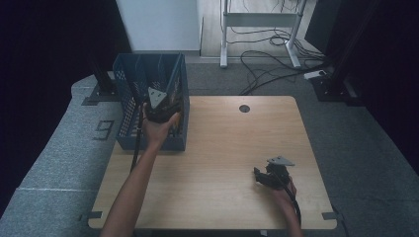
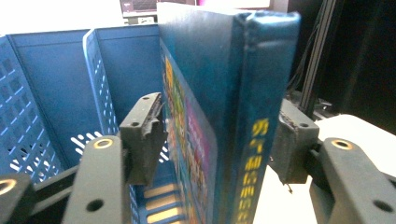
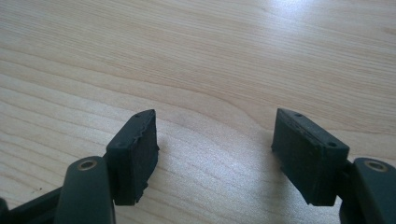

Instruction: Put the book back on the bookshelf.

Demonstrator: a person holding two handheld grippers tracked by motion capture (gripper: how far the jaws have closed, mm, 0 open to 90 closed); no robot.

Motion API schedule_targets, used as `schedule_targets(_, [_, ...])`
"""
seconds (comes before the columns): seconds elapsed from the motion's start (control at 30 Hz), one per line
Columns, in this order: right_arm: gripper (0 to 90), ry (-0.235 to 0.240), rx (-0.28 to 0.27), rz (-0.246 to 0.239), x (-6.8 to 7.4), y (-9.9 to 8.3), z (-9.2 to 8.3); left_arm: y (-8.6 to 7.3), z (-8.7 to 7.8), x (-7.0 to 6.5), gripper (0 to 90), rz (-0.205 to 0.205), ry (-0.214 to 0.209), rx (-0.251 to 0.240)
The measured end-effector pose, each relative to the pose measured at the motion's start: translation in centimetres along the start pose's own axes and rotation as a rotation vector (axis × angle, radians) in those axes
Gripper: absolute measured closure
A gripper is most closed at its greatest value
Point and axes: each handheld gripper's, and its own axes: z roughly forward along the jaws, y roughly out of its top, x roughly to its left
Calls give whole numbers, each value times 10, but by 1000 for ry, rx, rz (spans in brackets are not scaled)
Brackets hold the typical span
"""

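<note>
A blue book [image 2: 205, 70] with a colourful cover and yellow lettering on its spine stands upright in the right-hand slot of a blue perforated file basket [image 1: 127, 106] at the table's left rear. My left gripper [image 1: 160, 109] reaches into that basket. In the left gripper view its jaws straddle the book, and a thin gap shows at the left pad [image 2: 145, 133], so my left gripper [image 2: 217, 121] is open. My right gripper [image 1: 263, 177] rests low over the wooden table [image 1: 222, 143] near the front right, and it [image 3: 215, 140] is open with only bare wood between its pads.
A round cable hole [image 1: 244, 108] sits near the table's back edge. Beyond the table, black cables [image 1: 267, 64] lie on the grey floor by a white desk frame [image 1: 257, 19]. The basket's left slots [image 2: 56, 93] hold nothing I can see.
</note>
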Motion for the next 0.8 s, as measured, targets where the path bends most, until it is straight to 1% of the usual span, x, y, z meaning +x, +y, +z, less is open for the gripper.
schedule_targets(0.07, [302,-1,0,-1,0,0,0,0,-3,1,379,-5,-16,10])
schedule_targets(0.13, [302,-1,1,-1,0,0,0,0,-7,2,365,-1,-23,5])
schedule_targets(0.2, [302,-2,1,-2,0,0,0,-1,-13,2,351,-3,-38,4])
schedule_targets(0.27, [302,-2,1,-3,0,0,0,-2,-19,1,330,19,-49,18])
schedule_targets(0.4, [302,-6,1,-9,1,0,0,-8,-30,3,312,12,-79,33])
schedule_targets(0.47, [302,-7,5,-10,1,0,0,-13,-39,4,304,12,-88,44])
schedule_targets(0.53, [302,-8,8,-10,1,1,0,-18,-47,3,301,19,-91,40])
schedule_targets(0.63, [302,-9,8,-12,1,1,1,-26,-56,1,301,19,-108,54])
schedule_targets(0.67, [302,-12,7,-10,2,1,1,-30,-61,1,300,22,-115,59])
schedule_targets(0.73, [301,-15,8,-14,2,1,1,-37,-67,0,301,16,-128,70])
schedule_targets(0.8, [301,-14,8,-16,2,1,1,-44,-73,0,307,7,-131,72])
